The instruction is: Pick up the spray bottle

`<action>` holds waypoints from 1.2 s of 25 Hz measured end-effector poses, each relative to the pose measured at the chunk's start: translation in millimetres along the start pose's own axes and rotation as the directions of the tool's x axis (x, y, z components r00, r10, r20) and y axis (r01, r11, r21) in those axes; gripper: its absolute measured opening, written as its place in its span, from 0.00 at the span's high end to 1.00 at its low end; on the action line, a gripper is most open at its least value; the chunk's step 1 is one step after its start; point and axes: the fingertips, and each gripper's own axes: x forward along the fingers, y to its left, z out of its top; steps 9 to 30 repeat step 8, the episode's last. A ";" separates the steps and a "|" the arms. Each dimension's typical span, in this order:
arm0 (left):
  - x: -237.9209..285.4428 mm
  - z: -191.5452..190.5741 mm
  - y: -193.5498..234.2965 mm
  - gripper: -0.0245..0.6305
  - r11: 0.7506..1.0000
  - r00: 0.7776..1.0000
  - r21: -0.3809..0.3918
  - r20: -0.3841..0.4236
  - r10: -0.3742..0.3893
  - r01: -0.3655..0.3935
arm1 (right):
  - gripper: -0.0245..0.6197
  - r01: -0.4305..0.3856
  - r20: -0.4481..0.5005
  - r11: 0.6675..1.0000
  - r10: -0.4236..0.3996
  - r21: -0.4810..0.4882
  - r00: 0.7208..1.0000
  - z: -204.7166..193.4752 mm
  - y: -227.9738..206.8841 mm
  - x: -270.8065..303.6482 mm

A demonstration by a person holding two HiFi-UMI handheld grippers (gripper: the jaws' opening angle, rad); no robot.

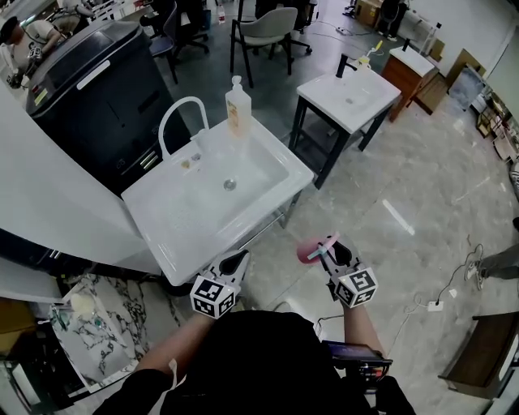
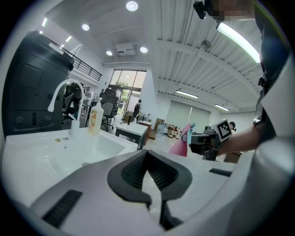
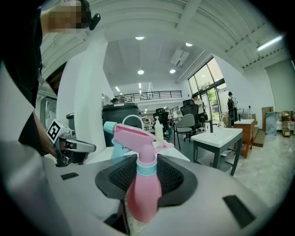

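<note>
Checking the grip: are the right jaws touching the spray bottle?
Touching: in the right gripper view, the right gripper clamps its jaws on the spray bottle.

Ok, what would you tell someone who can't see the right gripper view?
A pink plastic spray bottle with a light blue collar is clamped in the dark jaws of the right hand-held gripper. Behind it are a white sink and, at the picture's left, the left hand-held gripper with its marker cube.

Pretty bright and even indoors, mostly from round ceiling lights (image 2: 132, 6) and a long tube light (image 2: 237, 41), plus daylight through the tall windows (image 2: 126, 80). Shadows are soft, and the white sink (image 1: 195, 215) looks a bit washed out. Both gripper views are heavy fisheye with black corners and bent edges, though the spray bottle (image 3: 140, 184) up close is fairly sharp.
</note>
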 end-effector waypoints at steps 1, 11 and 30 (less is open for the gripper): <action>2.3 -0.4 -3.2 0.95 1.000 1.000 0.002 -0.002 -0.002 0.002 | 0.73 0.001 0.000 1.000 -0.001 0.003 1.000 -1.4 -1.8 -2.9; 25.6 -6.3 -33.8 0.95 1.000 0.999 0.013 -0.027 -0.021 0.022 | 0.73 -0.001 0.003 1.000 0.001 0.019 1.000 -9.6 -27.0 -27.4; 25.6 -6.3 -33.8 0.95 1.000 0.999 0.013 -0.027 -0.021 0.022 | 0.73 -0.001 0.003 1.000 0.001 0.019 1.000 -9.6 -27.0 -27.4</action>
